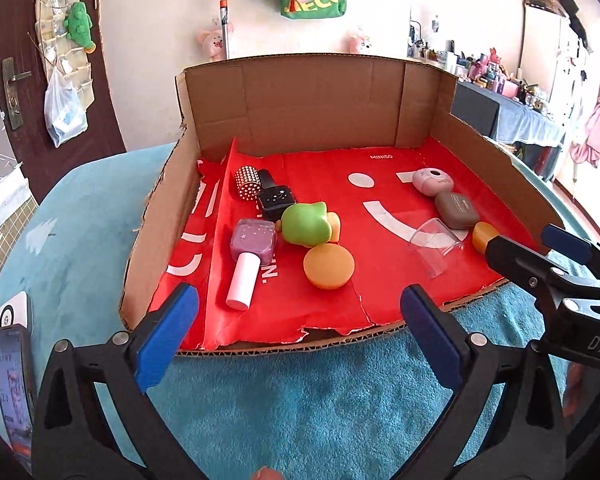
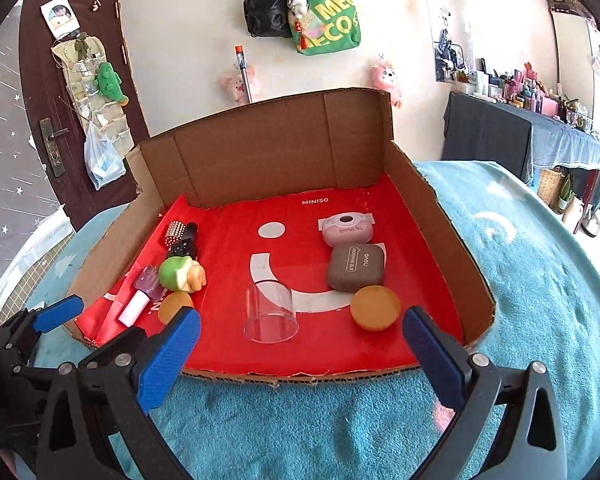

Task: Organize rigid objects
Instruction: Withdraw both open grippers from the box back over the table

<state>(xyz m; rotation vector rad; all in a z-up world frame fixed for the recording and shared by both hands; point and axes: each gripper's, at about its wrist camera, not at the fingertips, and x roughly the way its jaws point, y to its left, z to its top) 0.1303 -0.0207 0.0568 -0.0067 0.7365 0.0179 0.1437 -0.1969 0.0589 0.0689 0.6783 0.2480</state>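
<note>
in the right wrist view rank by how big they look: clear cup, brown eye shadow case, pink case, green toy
1. clear cup, though it lies nearest the camera
2. brown eye shadow case
3. pink case, farther back, so unsure
4. green toy

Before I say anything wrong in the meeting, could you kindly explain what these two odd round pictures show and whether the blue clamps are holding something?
No robot here: a person holds a two-finger clamp in each hand, with a wide-angle camera on each looking along its fingers. One picture is from the left gripper, the other from the right gripper. Both are open and hold nothing. Ahead, on a teal blanket, sits a cardboard tray lined with red paper. In it lie a clear cup on its side, a brown eyeshadow case, a pink case, two orange discs, a green toy and a purple bottle.
</note>
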